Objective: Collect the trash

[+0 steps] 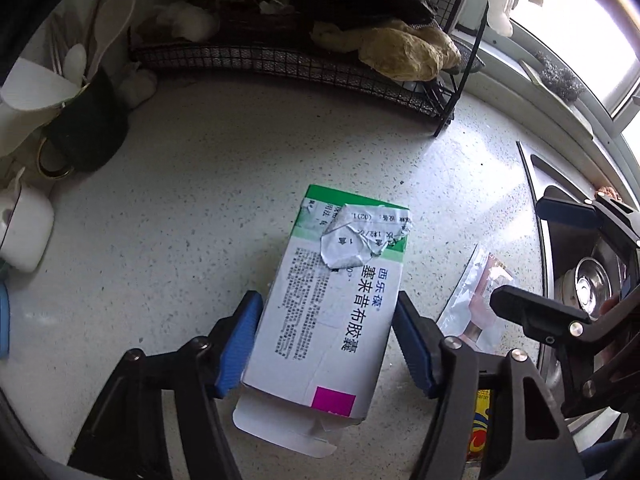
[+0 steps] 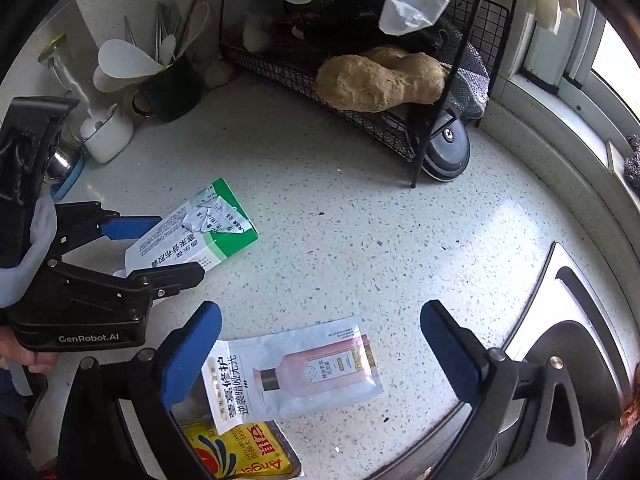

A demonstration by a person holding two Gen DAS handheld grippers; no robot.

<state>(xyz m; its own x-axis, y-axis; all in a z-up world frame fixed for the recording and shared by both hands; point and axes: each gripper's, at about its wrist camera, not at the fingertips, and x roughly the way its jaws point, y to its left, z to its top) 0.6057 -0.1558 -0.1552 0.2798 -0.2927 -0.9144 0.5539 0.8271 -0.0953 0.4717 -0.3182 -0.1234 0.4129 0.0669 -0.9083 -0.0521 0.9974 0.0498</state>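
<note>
While both grippers point down at the speckled countertop [image 2: 360,220], the scene reads as follows.

Left gripper [image 1: 326,344]: its blue pads straddle the medicine box, one on each long side; the left pad lies against the box edge, the right pad stands just beside the other edge, so a full pinch cannot be confirmed.
Medicine box [image 1: 328,308]: white and green carton lying flat on the countertop, near flap open, a crumpled scrap of paper [image 1: 360,240] resting on its green end.
Right gripper [image 2: 320,360]: jaws spread wide, nothing between the pads; it hangs over the sachet.
Sachet [image 2: 296,372]: white packet printed with a pink bottle, flat on the countertop, partly overlapping the yellow packet.
Yellow packet [image 2: 244,456]: lies at the near edge, below the sachet.
Wire rack [image 2: 360,92]: black, at the back, holding a piece of ginger [image 2: 380,80].
Utensil cup [image 2: 172,92]: dark mug with spoons, back left.
Sink [image 2: 568,344]: steel, to the right of the countertop.
Person: a hand [image 2: 20,352] grips the left gripper's handle.
</note>
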